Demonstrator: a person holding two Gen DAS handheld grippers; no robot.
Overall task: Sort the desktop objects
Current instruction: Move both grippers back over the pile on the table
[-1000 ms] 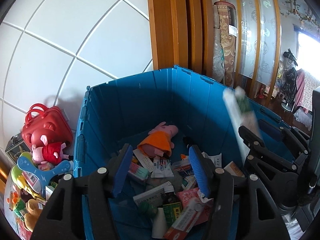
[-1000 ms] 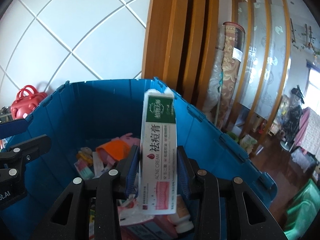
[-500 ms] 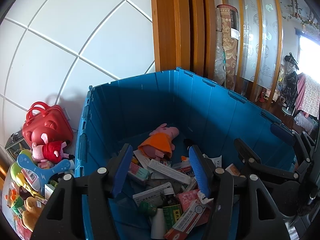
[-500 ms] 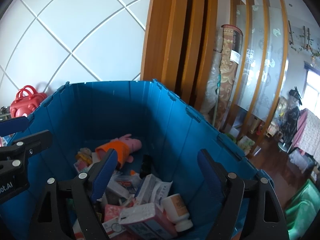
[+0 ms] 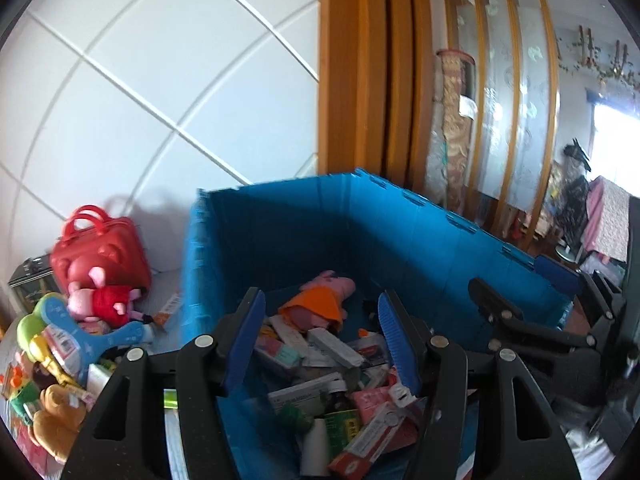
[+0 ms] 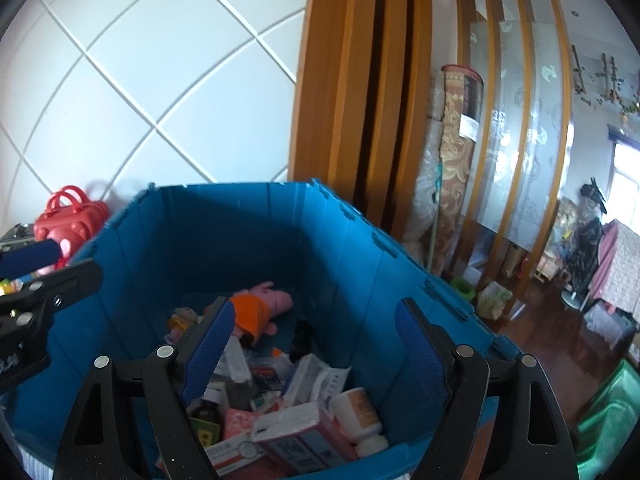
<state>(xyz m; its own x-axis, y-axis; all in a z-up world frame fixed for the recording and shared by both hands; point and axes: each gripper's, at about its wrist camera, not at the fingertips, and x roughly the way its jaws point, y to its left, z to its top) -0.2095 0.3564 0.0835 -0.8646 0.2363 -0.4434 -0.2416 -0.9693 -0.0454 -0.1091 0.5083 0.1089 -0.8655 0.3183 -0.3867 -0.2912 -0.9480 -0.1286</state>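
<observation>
A: How are the tools held?
B: The right tool (image 6: 312, 344) is spread wide, its jaws just opened, nothing between them. The left tool (image 5: 320, 340) is half open and empty.

A: Where is the cream box found?
B: A long white box (image 5: 335, 347) is seen flat in the blue crate (image 5: 400, 232), slanting left-far to right-near. A pink plush pig (image 6: 260, 308) lies beyond. A white tiled wall (image 6: 140, 80) is seen behind.

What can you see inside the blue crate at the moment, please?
Inside the blue crate lie a pig plush in an orange dress, a white pill bottle and a heap of medicine boxes. Whatever lies beneath that heap is hidden.
</observation>
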